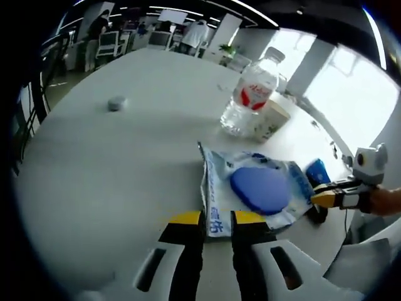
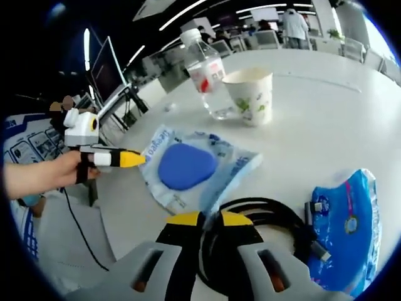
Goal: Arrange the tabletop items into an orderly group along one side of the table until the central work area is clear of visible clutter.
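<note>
Left tongs: yellow-tipped jaws nearly together, nipping the near edge of the clear packet, the one holding a blue oval pad. Seen from the right gripper view, the same left tongs sit at the packet's left edge, held in a hand.

Right tongs: jaws close together with a narrow gap, over the rim of the coiled black cable; whether they pinch the cable, cannot tell. In the left gripper view the right tongs come in from the right, just beside the packet's far corner.

Blue pouch lies right of the cable, touching the cable's plug end; in the left gripper view a bit of it shows behind the packet.

Beyond the packet: water bottle upright, paper cup just beside it, tucked against its base. Right gripper view: bottle left, cup right.

Small grey round object sits alone, well apart on the white surface.
</note>
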`<state>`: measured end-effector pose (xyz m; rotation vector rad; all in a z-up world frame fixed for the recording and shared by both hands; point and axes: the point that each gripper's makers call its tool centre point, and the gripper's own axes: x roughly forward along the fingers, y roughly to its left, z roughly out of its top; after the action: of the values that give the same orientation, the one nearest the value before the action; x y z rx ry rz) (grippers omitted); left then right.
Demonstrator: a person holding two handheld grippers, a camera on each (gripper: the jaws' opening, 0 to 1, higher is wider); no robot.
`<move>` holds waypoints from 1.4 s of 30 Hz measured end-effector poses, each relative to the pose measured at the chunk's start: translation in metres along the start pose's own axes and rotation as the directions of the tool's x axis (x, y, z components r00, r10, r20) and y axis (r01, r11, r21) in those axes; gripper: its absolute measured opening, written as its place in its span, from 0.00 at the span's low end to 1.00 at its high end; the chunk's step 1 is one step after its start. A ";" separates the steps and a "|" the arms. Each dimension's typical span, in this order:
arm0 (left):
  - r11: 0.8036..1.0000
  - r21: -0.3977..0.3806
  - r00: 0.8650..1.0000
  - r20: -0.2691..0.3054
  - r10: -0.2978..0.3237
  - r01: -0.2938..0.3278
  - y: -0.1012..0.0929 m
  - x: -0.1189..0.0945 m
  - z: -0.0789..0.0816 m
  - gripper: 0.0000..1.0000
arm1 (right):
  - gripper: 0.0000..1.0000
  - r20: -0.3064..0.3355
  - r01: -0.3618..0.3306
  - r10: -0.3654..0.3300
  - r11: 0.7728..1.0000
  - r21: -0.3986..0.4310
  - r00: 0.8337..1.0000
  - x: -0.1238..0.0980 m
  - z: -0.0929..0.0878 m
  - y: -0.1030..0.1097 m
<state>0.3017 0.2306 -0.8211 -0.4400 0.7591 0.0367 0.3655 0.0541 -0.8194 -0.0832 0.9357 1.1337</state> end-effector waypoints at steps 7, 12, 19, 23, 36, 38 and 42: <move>0.998 0.058 1.000 0.022 0.010 -0.011 -0.004 -0.010 -0.002 0.00 | 0.00 0.038 0.003 -0.002 1.000 -0.012 0.999 -0.009 0.005 0.002; 0.998 0.067 0.996 0.084 0.014 -0.019 -0.009 -0.021 0.007 0.00 | 0.00 0.087 -0.007 0.009 1.000 -0.015 0.996 -0.020 0.017 0.005; 0.996 0.088 0.993 0.115 0.005 -0.016 -0.018 -0.026 0.015 0.00 | 0.00 0.114 -0.006 0.008 1.000 -0.022 0.993 -0.031 0.023 0.002; 0.995 0.095 0.994 0.114 -0.003 -0.008 -0.028 -0.024 0.014 0.00 | 0.00 0.114 0.008 -0.004 0.999 -0.031 0.993 -0.040 0.021 -0.003; 0.985 0.170 0.994 0.101 -0.051 0.033 -0.061 -0.016 0.027 0.00 | 0.00 0.154 0.047 -0.047 0.999 0.001 0.987 -0.065 0.023 -0.023; 0.983 0.179 0.993 0.103 -0.056 0.037 -0.066 -0.015 0.031 0.00 | 0.00 0.167 0.055 -0.055 0.998 0.005 0.984 -0.071 0.026 -0.027; 0.974 0.216 0.992 0.095 -0.081 0.059 -0.082 -0.010 0.035 0.00 | 0.00 0.192 0.075 -0.077 0.997 0.019 0.978 -0.085 0.030 -0.039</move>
<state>0.3329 0.1715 -0.7613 -0.2578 0.6368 -0.0872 0.4058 -0.0114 -0.7577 0.0010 0.7601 1.0457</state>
